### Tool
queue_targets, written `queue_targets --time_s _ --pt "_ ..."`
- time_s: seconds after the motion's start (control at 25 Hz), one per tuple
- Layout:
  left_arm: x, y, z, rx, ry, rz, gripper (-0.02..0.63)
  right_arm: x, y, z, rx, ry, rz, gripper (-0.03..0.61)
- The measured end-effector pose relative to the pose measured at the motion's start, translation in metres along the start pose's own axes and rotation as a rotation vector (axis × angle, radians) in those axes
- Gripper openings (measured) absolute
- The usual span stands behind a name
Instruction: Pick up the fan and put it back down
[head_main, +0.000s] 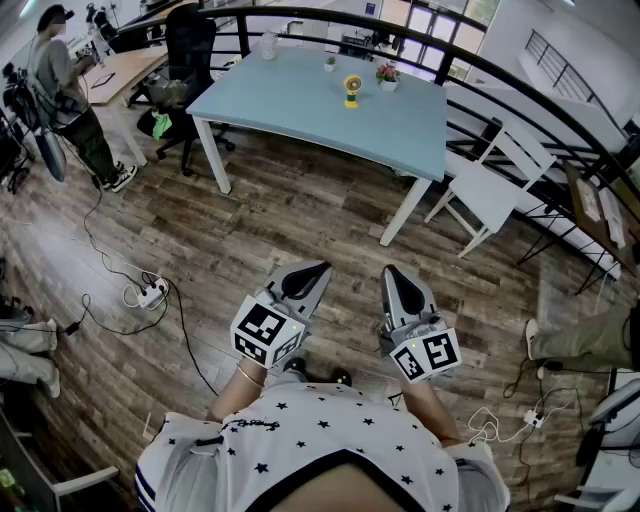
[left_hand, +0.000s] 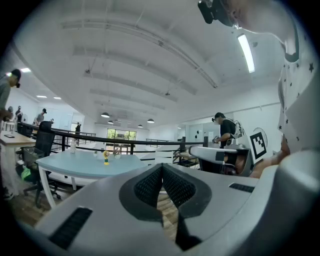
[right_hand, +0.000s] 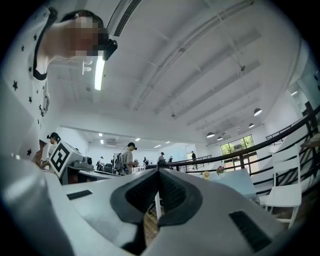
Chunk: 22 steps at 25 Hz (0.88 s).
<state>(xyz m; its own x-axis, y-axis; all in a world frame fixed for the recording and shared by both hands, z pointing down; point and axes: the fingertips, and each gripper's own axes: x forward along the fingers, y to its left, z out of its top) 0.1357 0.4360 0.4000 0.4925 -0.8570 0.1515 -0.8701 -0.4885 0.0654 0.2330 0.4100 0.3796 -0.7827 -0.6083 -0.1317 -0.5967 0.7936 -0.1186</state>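
A small yellow fan (head_main: 352, 90) on a green base stands upright near the far middle of the light blue table (head_main: 300, 100). The left gripper view shows the fan (left_hand: 106, 156) small on the tabletop, and in the right gripper view the fan (right_hand: 206, 175) is tiny in the distance. My left gripper (head_main: 317, 271) and right gripper (head_main: 391, 272) are held side by side close to my body, over the wooden floor, well short of the table. Both have their jaws shut with nothing between them (left_hand: 161, 167) (right_hand: 158, 172).
Small potted plants (head_main: 387, 76) and a clear bottle (head_main: 268, 44) stand on the table near the fan. A white chair (head_main: 495, 185) is at the table's right, a black office chair (head_main: 185, 60) at its left. Cables and a power strip (head_main: 150, 292) lie on the floor. A person (head_main: 70, 95) stands far left.
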Motion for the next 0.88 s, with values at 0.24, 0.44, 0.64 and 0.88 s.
queue_targets --time_s 0.24,0.44,0.64,0.88 --pt "-0.003 0.006 0.000 0.001 -0.006 -0.005 0.028 0.005 0.004 -0.001 -0.003 0.001 -0.005 -0.006" --pt "-0.006 0.010 0.000 -0.001 -0.007 -0.011 0.028 0.007 0.008 0.000 0.002 -0.004 -0.011 -0.006" --pt "-0.011 0.019 0.001 -0.004 -0.012 -0.010 0.028 0.015 0.009 0.000 0.025 -0.018 -0.026 -0.006" --pt "-0.020 0.037 -0.004 -0.010 -0.006 -0.007 0.027 0.033 0.017 -0.007 0.037 -0.001 -0.029 -0.006"
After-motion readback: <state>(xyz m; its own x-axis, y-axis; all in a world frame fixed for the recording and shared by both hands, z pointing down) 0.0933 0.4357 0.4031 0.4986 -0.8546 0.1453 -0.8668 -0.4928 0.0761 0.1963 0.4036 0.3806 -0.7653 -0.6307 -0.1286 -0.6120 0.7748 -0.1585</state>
